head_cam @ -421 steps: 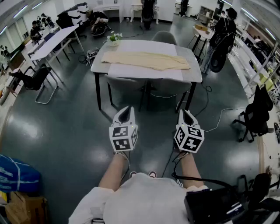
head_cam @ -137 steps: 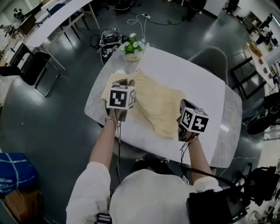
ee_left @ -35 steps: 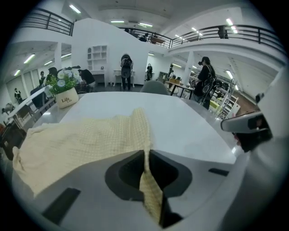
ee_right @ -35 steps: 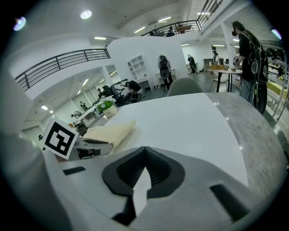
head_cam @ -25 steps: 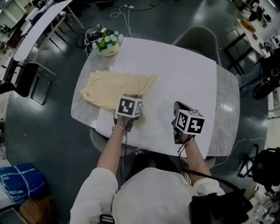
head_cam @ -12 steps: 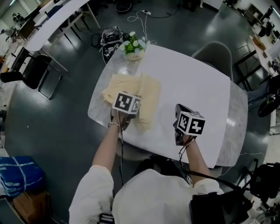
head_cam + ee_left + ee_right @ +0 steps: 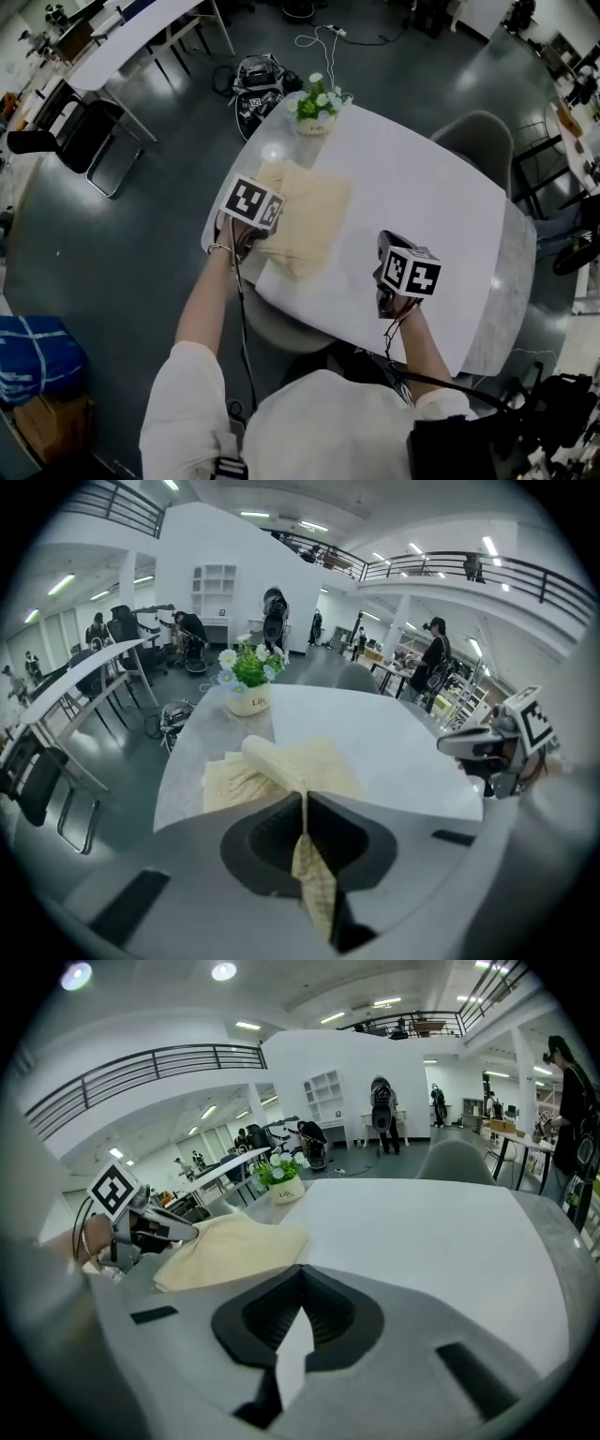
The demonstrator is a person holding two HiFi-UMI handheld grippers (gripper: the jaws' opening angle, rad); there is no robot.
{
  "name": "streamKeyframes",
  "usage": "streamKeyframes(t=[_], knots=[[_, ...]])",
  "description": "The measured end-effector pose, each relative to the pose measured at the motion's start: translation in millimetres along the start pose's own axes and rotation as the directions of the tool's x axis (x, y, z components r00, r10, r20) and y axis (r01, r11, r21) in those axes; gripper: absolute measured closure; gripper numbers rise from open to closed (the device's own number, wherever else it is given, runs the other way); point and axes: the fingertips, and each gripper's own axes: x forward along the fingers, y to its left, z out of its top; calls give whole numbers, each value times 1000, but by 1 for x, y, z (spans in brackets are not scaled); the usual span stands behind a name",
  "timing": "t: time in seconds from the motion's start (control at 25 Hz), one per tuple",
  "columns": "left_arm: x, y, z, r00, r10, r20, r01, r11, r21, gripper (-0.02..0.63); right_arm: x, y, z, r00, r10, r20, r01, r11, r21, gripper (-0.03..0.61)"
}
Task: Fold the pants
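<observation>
Tongs on the left (image 7: 303, 794) are clamped together on a thin edge of the pale cream fabric pants (image 7: 309, 220), and a strip of the cloth runs back between the two jaws. From that pinch a soft rolled fold of the cloth leads down to the rest of the garment. The pants lie folded in a compact, roughly square stack at the left end of the white rectangular tabletop (image 7: 422, 206). They are near a small white pot of green leaves and white flowers (image 7: 317, 108) that stands at the far left corner. The left tongs hold the stack at its left side, close to the tabletop's edge.

The right tongs (image 7: 302, 1269) have their jaws together and are empty. They hang over bare tabletop by the near edge, well apart from the pants.
</observation>
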Motion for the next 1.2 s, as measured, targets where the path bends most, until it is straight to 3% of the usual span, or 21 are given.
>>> streamKeyframes(t=[0.2,0.4,0.6,0.72,1.04,1.2], knots=[[-22,39,15,994,71,81,-70,997,-14,592,1,3,-4,1000,5,-13,-5,1000,-13,586],[-11,100,-10,955,279,104,-266,956,-122,589,4,8,-18,999,12,-46,-13,1000,-25,586],[-35,107,-18,915,332,231,-265,924,-276,589,5,4,-27,998,8,-68,-12,999,-45,586],[-56,91,-20,888,349,299,-265,920,-288,589,6,8,-29,998,18,-66,-22,998,-55,586],[-80,4,-27,846,296,444,-160,935,-318,591,-8,21,-26,996,83,-25,-85,994,-70,585],[-97,-42,-28,810,341,477,-188,921,-340,591,-30,20,-23,994,105,18,-103,992,-71,586]])
